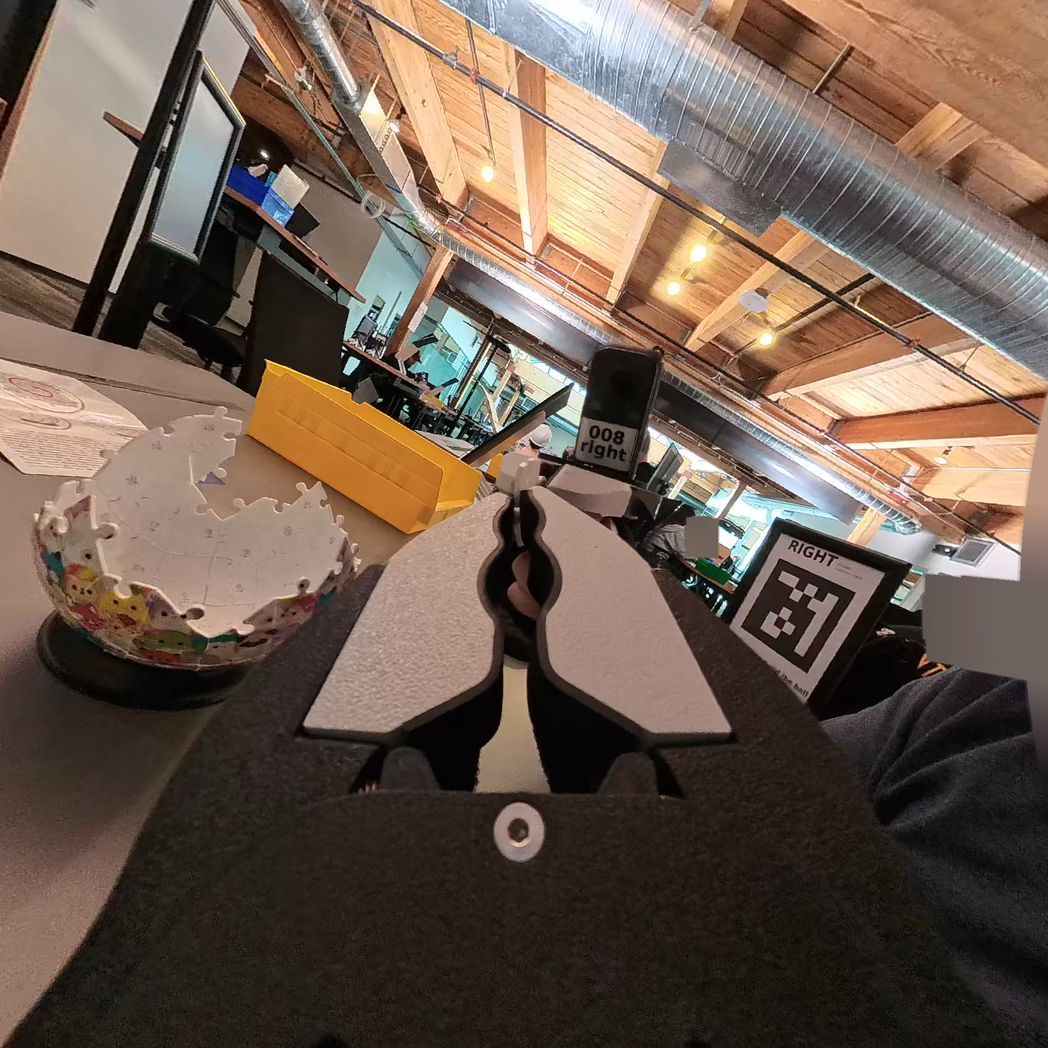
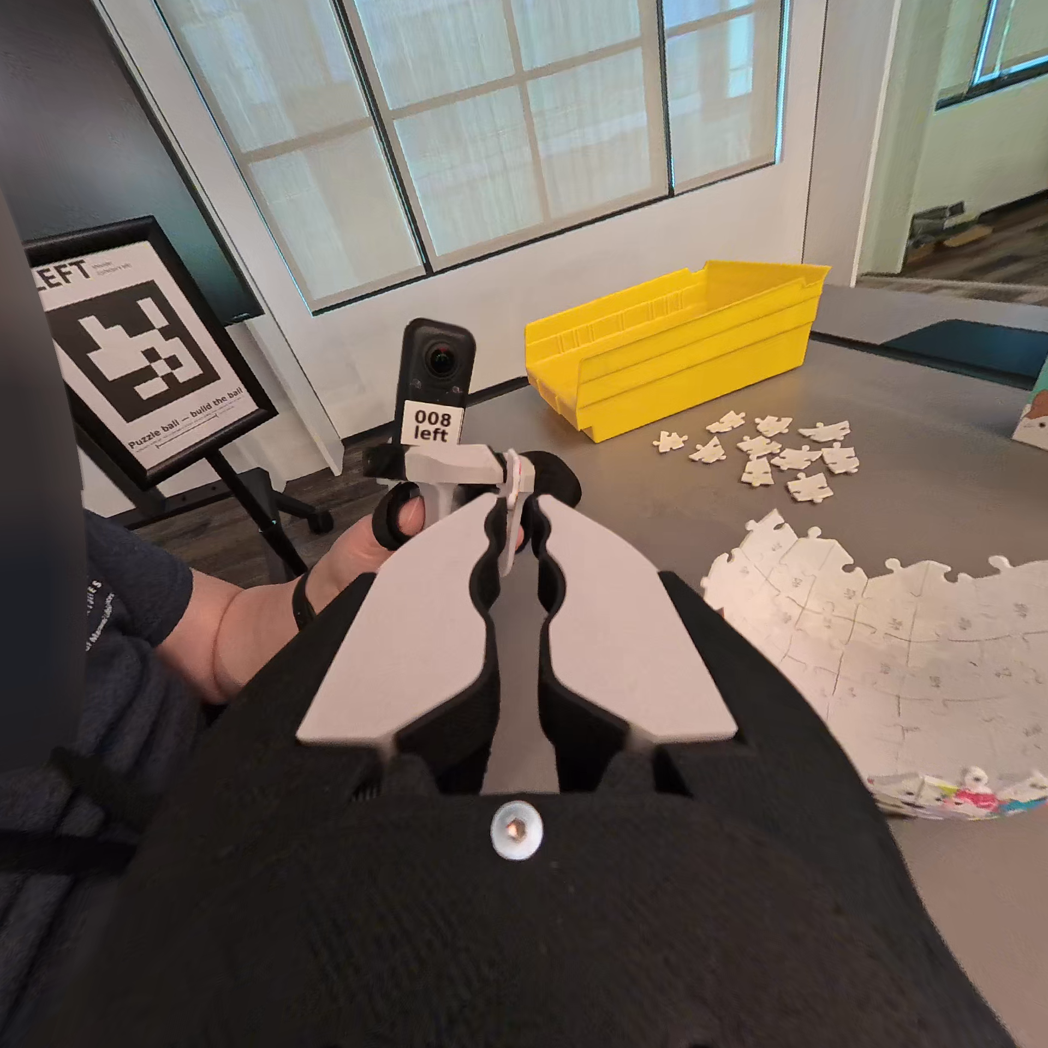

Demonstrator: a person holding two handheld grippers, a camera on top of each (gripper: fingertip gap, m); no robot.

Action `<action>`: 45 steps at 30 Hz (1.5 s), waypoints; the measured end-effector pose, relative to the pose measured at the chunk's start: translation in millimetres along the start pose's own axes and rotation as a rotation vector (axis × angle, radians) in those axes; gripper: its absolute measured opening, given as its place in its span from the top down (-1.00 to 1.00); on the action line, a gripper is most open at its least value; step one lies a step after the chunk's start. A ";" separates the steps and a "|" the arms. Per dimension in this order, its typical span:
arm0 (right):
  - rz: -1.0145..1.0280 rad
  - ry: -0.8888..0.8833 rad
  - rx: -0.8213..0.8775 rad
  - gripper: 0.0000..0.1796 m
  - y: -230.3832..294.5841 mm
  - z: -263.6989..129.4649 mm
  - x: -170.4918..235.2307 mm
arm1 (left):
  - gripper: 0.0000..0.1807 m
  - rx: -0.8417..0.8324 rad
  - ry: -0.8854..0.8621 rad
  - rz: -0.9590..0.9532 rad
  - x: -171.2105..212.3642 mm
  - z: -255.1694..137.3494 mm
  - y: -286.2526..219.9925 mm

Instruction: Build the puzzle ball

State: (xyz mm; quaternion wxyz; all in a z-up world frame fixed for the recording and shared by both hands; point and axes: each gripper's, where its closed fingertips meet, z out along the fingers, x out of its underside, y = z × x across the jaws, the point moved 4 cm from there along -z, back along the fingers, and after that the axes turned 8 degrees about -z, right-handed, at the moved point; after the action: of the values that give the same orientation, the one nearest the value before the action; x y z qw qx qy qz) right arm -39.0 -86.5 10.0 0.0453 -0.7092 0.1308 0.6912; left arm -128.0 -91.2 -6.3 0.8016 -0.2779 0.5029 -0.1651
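Where the two hand-held grippers meet in mid-air, each one's fingers are nearly closed around the same thin white puzzle piece (image 2: 513, 519), seen edge-on. At the centre of the left wrist view the left hand-held gripper (image 1: 519, 522) pinches that piece at its tips, and the right hand-held gripper (image 2: 516, 527) does the same at the centre of its own view, facing the other head-on. Whether one alone bears the piece cannot be told.

Behind the left tool, in the right wrist view, a hand (image 2: 363, 544) with a black finger ring grips its handle, and a small black camera (image 2: 436, 363) stands on top of it. Lower right in that view, the half-built puzzle ball (image 2: 884, 652) lies open like a bowl, white inside with a coloured rim. In the left wrist view the same ball (image 1: 187, 561) sits on a dark round stand (image 1: 130, 675) at the left, on the grey desk (image 1: 68, 765).

Loose white pieces (image 2: 777, 453) are scattered on the desk at the right, just in front of a yellow bin (image 2: 675, 363). A printed sheet (image 1: 51, 419) lies at the far left of the left wrist view. A framed marker sign (image 2: 142, 351) stands on a post at the left, off the desk.
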 end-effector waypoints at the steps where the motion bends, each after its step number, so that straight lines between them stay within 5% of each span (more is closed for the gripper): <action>1: 0.008 0.008 -0.004 0.91 -1.0 0.5 0.8 | 0.98 -0.003 0.003 0.004 0.6 0.5 0.9; 10: 0.026 0.097 0.001 0.97 -14.1 -8.9 -0.5 | 0.84 -0.034 0.095 0.084 -1.7 0.7 4.3; 16: 0.039 0.388 0.284 0.97 -79.9 -61.4 -38.1 | 0.57 -0.200 0.347 0.416 -72.3 -0.2 10.1; 21: 0.102 0.614 0.363 0.97 -117.7 -48.7 -14.3 | 0.52 -0.228 0.499 0.624 -110.2 47.2 60.8; 30: 0.090 0.782 0.475 0.97 -143.2 -30.5 21.0 | 0.48 0.087 0.790 0.510 -87.5 123.4 143.4; 39: 0.013 0.948 0.551 0.97 -154.8 -23.7 27.8 | 0.27 0.218 0.991 0.455 -57.7 132.0 178.6; 45: 0.023 0.947 0.557 0.97 -156.7 -21.5 30.3 | 0.38 0.245 1.101 0.511 -39.8 131.0 183.7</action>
State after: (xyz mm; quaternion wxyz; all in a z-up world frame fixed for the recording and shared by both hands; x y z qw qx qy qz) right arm 21.1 55.2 -37.5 0.1600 -0.9026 0.3226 0.2361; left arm -30.6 112.4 -45.7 0.4649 0.0713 0.8707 -0.1434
